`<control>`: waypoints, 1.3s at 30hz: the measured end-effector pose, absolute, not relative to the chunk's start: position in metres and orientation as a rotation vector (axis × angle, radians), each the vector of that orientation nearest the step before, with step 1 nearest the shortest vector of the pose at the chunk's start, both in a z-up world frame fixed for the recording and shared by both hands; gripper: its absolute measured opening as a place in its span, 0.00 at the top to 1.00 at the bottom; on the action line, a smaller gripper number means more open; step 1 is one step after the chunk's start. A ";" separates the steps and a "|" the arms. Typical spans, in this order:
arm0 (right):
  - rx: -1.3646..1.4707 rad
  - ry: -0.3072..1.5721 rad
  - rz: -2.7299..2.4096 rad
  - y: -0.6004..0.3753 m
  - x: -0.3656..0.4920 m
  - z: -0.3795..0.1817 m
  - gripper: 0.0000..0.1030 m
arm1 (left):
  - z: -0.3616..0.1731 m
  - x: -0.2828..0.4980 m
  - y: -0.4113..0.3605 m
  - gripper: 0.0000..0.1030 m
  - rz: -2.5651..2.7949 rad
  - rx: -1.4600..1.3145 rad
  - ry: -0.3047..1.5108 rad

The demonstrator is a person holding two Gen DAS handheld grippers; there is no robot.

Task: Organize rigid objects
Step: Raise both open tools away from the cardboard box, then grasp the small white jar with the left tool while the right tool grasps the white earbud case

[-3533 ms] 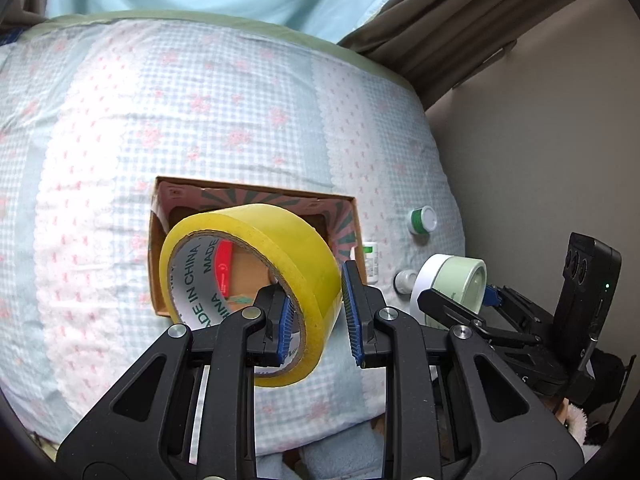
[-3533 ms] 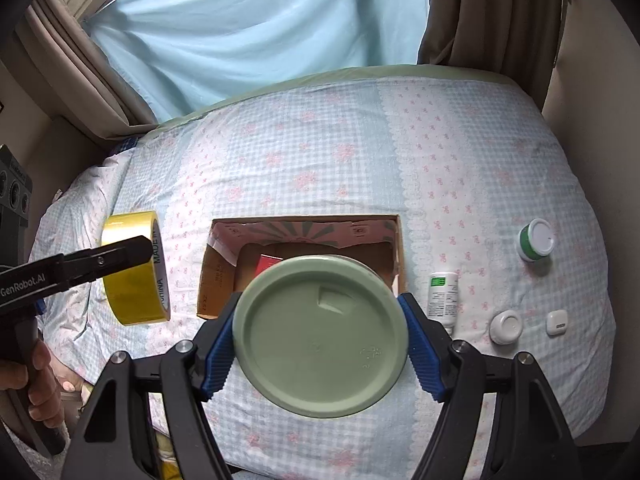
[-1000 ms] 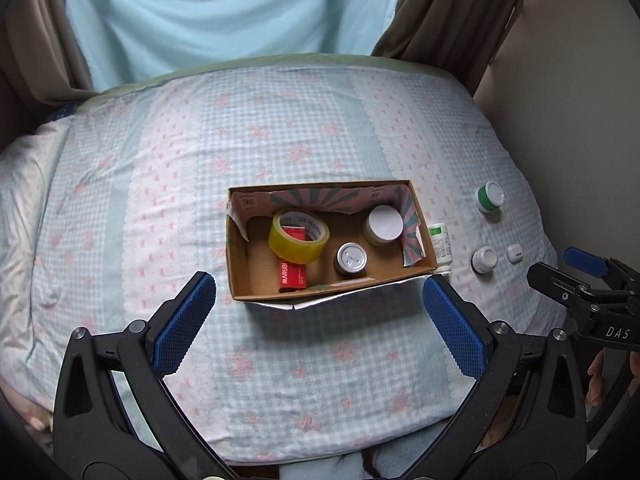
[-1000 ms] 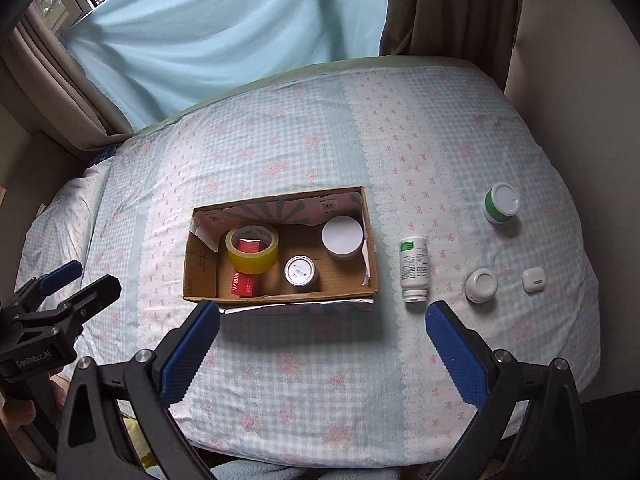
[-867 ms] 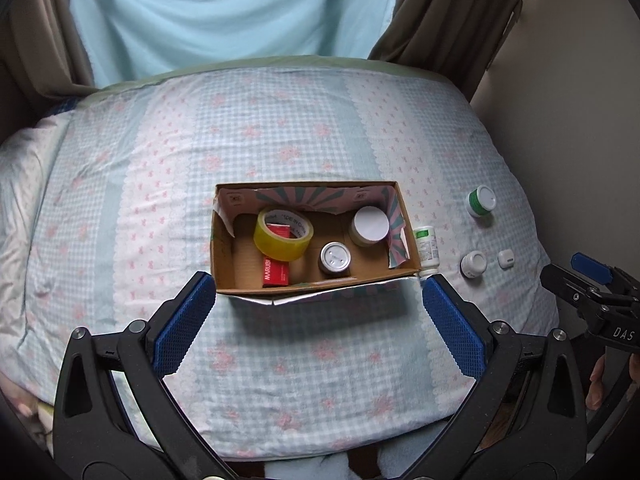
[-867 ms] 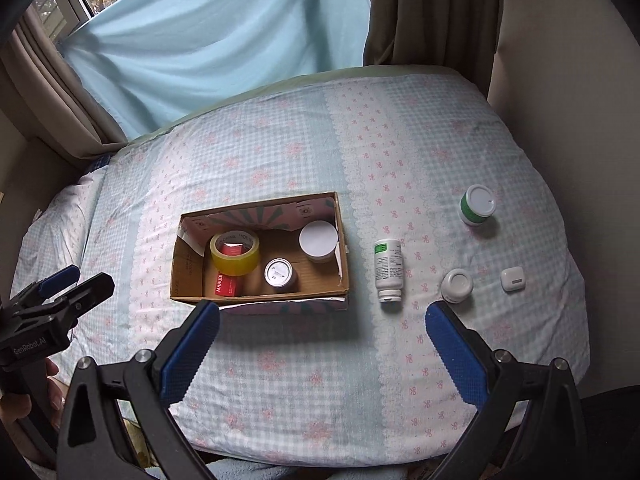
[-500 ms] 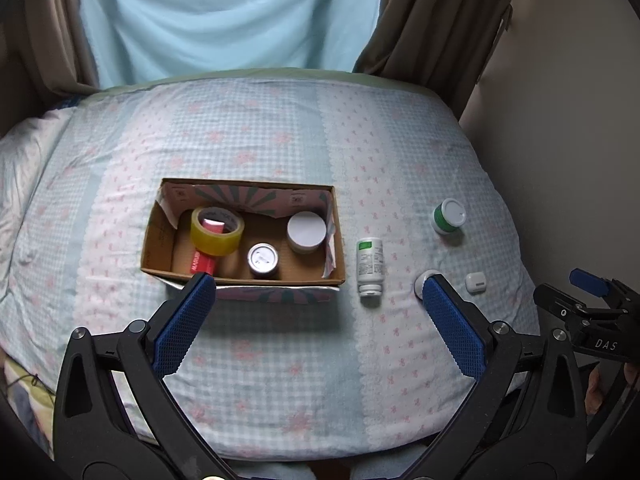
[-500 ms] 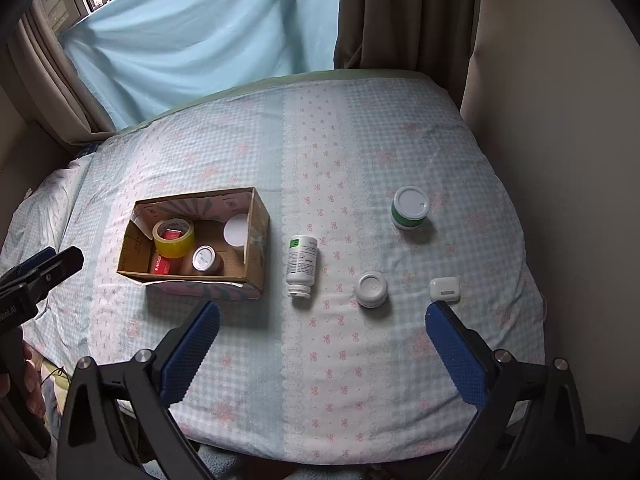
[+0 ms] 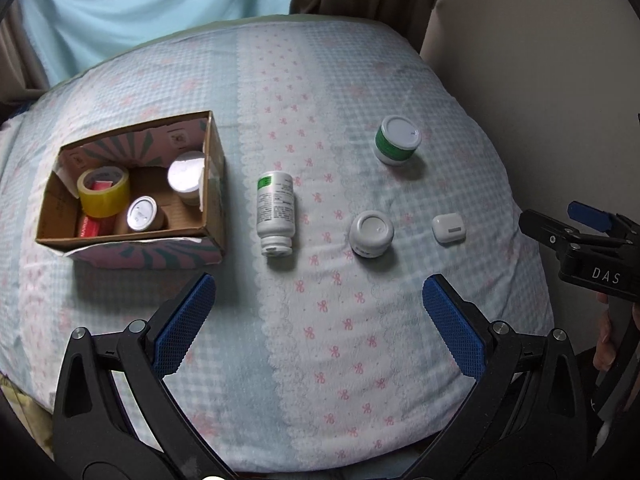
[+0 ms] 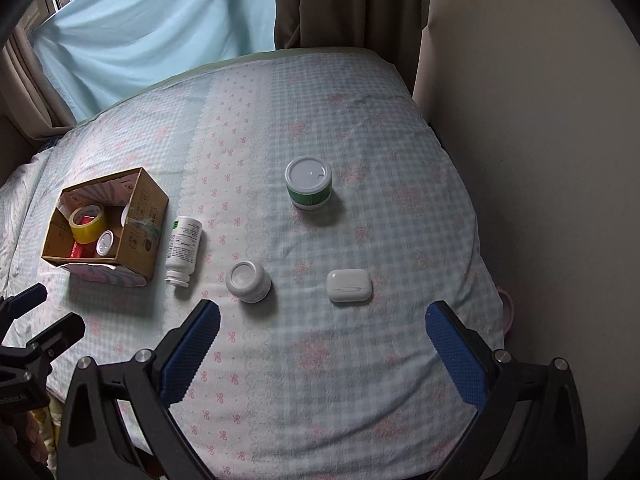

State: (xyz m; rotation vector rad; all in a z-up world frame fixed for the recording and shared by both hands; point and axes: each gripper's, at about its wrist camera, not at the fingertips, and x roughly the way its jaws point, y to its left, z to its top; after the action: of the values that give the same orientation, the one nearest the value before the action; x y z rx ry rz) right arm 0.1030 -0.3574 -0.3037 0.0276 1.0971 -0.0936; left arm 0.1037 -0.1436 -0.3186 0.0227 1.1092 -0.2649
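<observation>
A cardboard box [image 9: 208,184] [image 10: 146,216] on the bed holds a yellow tape roll [image 9: 105,192] [image 10: 88,222], a red pack, a silver-lidded can [image 9: 142,214] and a white-lidded jar [image 9: 186,176]. Right of it lie a white pill bottle [image 9: 276,208] [image 10: 183,249] on its side, a small white jar [image 9: 371,234] [image 10: 248,276], a white earbud case [image 9: 449,229] [image 10: 349,285] and a green-banded jar [image 9: 396,140] [image 10: 309,189]. My left gripper [image 9: 320,324] and right gripper [image 10: 322,340] are open and empty, held above the bed's near part.
The bed [image 9: 320,340] has a blue checked cover with pink bows. A wall [image 10: 540,160] bounds the right side; curtains [image 10: 320,4] hang behind. Each gripper shows at the edge of the other's view.
Since 3.5 s ago the tape roll and the jar were let go into the box and both grippers opened. In the last second both views swung right, towards the loose items.
</observation>
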 end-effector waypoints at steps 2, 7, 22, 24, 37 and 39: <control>0.032 1.096 -0.107 -0.366 0.107 -0.325 0.01 | -0.346 0.110 -0.159 0.00 -0.302 0.049 1.091; 0.049 1.077 -0.135 -0.381 0.119 -0.381 0.01 | -0.413 0.128 -0.190 0.00 -0.388 0.086 1.054; -0.026 1.049 -0.129 -0.392 0.159 -0.491 0.23 | -0.501 0.168 -0.236 0.30 -0.456 0.089 1.007; -0.036 1.039 -0.128 -0.391 0.161 -0.489 0.29 | -0.503 0.173 -0.237 0.36 -0.446 0.095 1.011; -0.052 1.044 -0.137 -0.388 0.162 -0.487 0.46 | -0.503 0.179 -0.233 0.48 -0.427 0.080 1.017; -0.048 1.046 -0.139 -0.389 0.162 -0.485 0.46 | -0.501 0.179 -0.232 0.48 -0.422 0.076 1.024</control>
State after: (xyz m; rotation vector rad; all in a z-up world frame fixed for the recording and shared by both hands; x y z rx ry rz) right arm 0.1620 -0.3892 -0.4852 -0.0482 1.0459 -0.1389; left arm 0.1791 -0.2316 -0.5013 0.0761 1.0245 -0.4219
